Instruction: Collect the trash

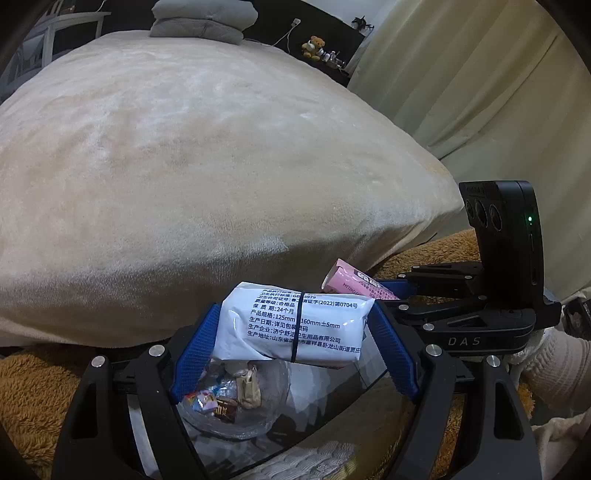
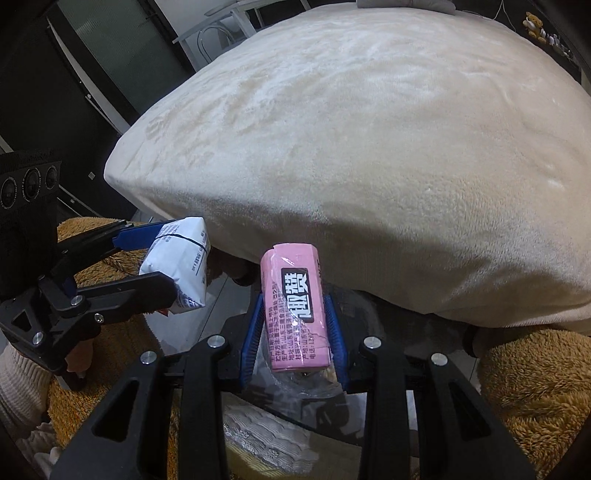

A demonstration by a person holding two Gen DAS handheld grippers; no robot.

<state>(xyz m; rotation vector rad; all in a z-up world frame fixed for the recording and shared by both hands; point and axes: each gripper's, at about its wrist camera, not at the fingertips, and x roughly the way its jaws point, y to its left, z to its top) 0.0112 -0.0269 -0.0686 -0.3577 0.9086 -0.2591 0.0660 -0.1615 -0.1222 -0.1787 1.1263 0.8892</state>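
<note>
My left tool (image 1: 295, 339) is clamped on a white tissue pack (image 1: 291, 325), above a clear bag (image 1: 236, 398) of scraps. My right tool (image 2: 293, 339) grips a pink box (image 2: 295, 310) near the bed (image 2: 369, 147).

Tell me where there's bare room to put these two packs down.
Free: the wide cream blanket ahead, bare up to the grey pillow. Crowded: directly below the left tongs, where a clear bowl holds wrappers; the right tongs crowd alongside.
</note>
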